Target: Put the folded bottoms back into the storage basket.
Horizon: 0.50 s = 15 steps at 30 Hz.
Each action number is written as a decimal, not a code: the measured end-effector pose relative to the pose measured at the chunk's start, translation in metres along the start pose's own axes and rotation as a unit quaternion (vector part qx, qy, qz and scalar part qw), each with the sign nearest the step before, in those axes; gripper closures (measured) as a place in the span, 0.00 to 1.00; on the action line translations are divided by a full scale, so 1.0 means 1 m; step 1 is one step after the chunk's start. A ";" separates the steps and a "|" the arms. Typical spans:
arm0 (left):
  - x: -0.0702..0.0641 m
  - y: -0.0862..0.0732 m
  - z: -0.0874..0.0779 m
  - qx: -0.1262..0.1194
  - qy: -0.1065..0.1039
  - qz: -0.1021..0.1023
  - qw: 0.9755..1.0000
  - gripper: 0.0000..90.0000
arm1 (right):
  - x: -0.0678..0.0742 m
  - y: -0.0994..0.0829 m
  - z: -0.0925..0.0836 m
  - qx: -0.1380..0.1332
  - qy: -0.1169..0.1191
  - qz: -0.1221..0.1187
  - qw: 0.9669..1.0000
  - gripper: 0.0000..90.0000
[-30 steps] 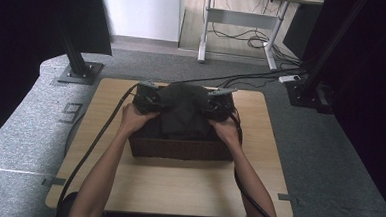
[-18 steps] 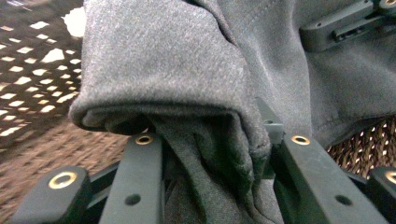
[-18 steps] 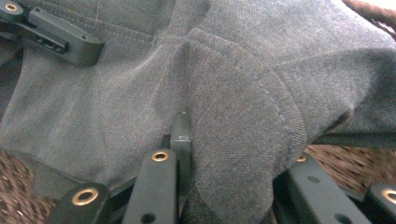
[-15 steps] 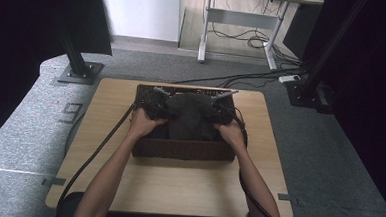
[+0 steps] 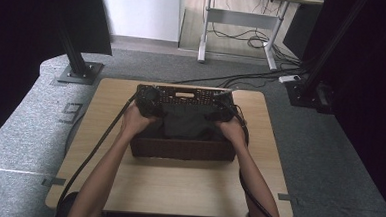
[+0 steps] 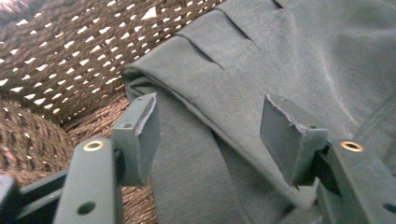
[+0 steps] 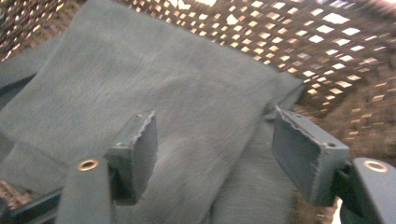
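Near table edge: the bare wooden table (image 5: 177, 188) lies closest to the person, whose two forearms cross it toward the basket.
Left hand: the left hand (image 5: 136, 119) grips its tool over the basket's left end, a black cable trailing back along the forearm.
Right hand: the right hand (image 5: 231, 128) grips its tool over the basket's right end, its cable running back beside the arm.
Left claw: the left claw (image 6: 210, 123) has its jaws apart, having just been opening; the cloth lies under and between them, and the pads do not press on it.
Right claw: the right claw (image 7: 217, 149) also stands apart, having just been opening; the cloth spreads between the jaws, and neither pad clamps it.
Cloth: the dark grey folded cloth (image 5: 183, 119) lies inside the basket, in its middle, reaching from one claw to the other; the left gripper view shows its layered folded edge (image 6: 224, 70) close to the woven wall.
Basket: the dark woven basket (image 5: 181, 149) sits on the table's middle to far half, long side facing the person, with a handle slot in its far wall.
Beyond the table: grey carpet (image 5: 328, 165), black stand bases, a desk frame and loose cables on the floor.
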<state>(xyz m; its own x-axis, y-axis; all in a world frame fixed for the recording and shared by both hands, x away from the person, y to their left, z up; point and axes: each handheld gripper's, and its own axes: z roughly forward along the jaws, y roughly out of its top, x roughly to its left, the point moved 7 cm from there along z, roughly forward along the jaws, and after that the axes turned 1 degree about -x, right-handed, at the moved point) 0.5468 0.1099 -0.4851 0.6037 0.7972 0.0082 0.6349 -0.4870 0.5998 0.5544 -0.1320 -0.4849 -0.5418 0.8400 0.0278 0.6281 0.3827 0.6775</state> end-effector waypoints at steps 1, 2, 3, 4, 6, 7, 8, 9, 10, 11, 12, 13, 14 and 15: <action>-0.001 0.000 -0.001 -0.002 -0.001 0.003 1.000 0.38 | -0.001 0.001 -0.002 -0.003 -0.001 0.000 1.000 0.33; -0.002 0.000 -0.002 -0.005 -0.002 0.002 1.000 0.36 | -0.001 0.001 -0.005 -0.006 0.002 -0.001 1.000 0.32; -0.003 -0.001 -0.003 -0.004 -0.005 0.004 1.000 0.34 | 0.000 0.001 -0.008 -0.009 0.006 -0.005 1.000 0.31; -0.004 -0.001 -0.004 -0.009 -0.008 0.006 1.000 0.32 | 0.000 0.001 -0.009 -0.013 0.008 -0.007 1.000 0.30; -0.006 -0.001 -0.006 -0.014 -0.014 0.007 1.000 0.28 | 0.002 0.001 -0.012 -0.020 0.012 -0.011 1.000 0.27; -0.006 -0.002 -0.008 -0.016 -0.015 0.006 1.000 0.24 | 0.003 0.000 -0.014 -0.023 0.015 -0.013 1.000 0.24; -0.007 -0.002 -0.010 -0.018 -0.019 0.007 1.000 0.21 | 0.004 -0.001 -0.015 -0.024 0.018 -0.017 0.999 0.22; -0.008 -0.002 -0.012 -0.022 -0.024 0.008 0.999 0.19 | 0.006 -0.002 -0.017 -0.025 0.023 -0.021 0.999 0.21; -0.008 -0.002 -0.014 -0.025 -0.028 0.007 0.999 0.18 | 0.007 -0.002 -0.018 -0.029 0.026 -0.025 0.999 0.18; -0.009 -0.002 -0.017 -0.029 -0.029 0.006 0.999 0.15 | 0.008 -0.002 -0.020 -0.032 0.027 -0.027 0.999 0.16; -0.009 -0.003 -0.020 -0.032 -0.033 0.006 0.999 0.15 | 0.009 -0.002 -0.021 -0.035 0.027 -0.027 0.999 0.15; -0.010 -0.003 -0.023 -0.035 -0.036 0.007 0.999 0.15 | 0.011 -0.002 -0.023 -0.039 0.030 -0.028 0.998 0.14; -0.012 -0.005 -0.025 -0.035 -0.040 0.011 0.999 0.13 | 0.012 -0.003 -0.026 -0.042 0.033 -0.031 0.998 0.14; -0.013 -0.006 -0.028 -0.036 -0.043 0.015 0.998 0.09 | 0.013 -0.003 -0.028 -0.045 0.033 -0.035 0.998 0.13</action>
<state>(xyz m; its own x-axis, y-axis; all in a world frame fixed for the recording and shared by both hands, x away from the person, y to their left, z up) 0.5221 0.1123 -0.4662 0.6624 0.7481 -0.0395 0.5815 -0.4802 0.6567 0.5294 -0.1326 -0.4664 -0.6197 0.7844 0.0249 0.5371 0.4008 0.7422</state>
